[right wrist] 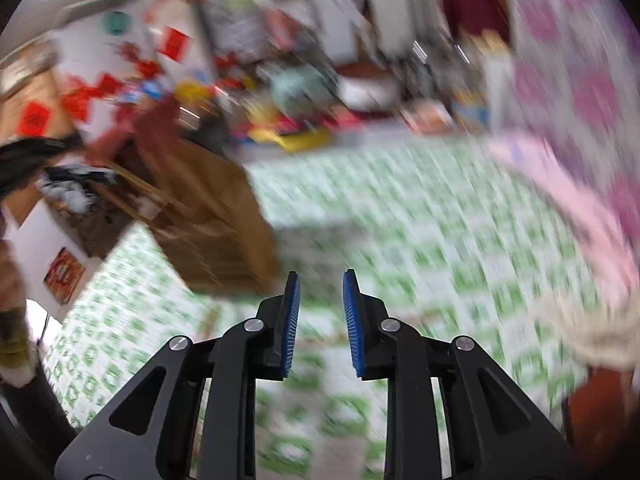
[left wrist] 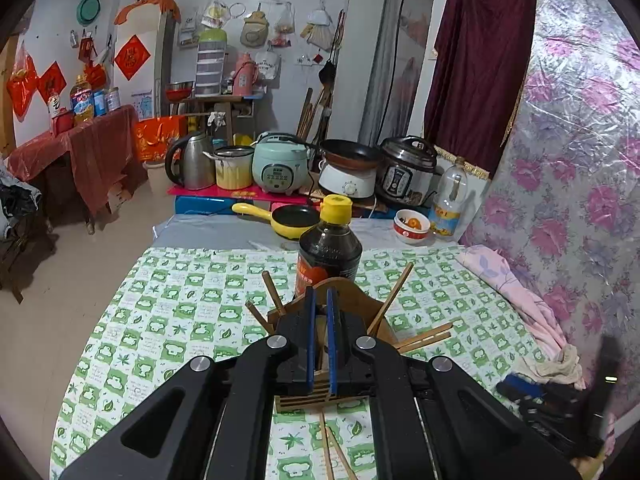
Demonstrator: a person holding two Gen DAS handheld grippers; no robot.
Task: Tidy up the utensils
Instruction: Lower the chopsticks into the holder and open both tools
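The left gripper [left wrist: 320,308] is clamped narrow on the wooden holder [left wrist: 340,292]. Loose chopsticks [left wrist: 332,452] lie on the tabletop [left wrist: 180,320] just below it, long axes running toward the camera. The right gripper [right wrist: 320,280], part open and empty, has the holder up-left of it; the left hand is nearer.

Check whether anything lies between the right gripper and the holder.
Nothing visible does. Only cloth shows between the open right gripper and the holder ahead to its left, though the view is blurred.
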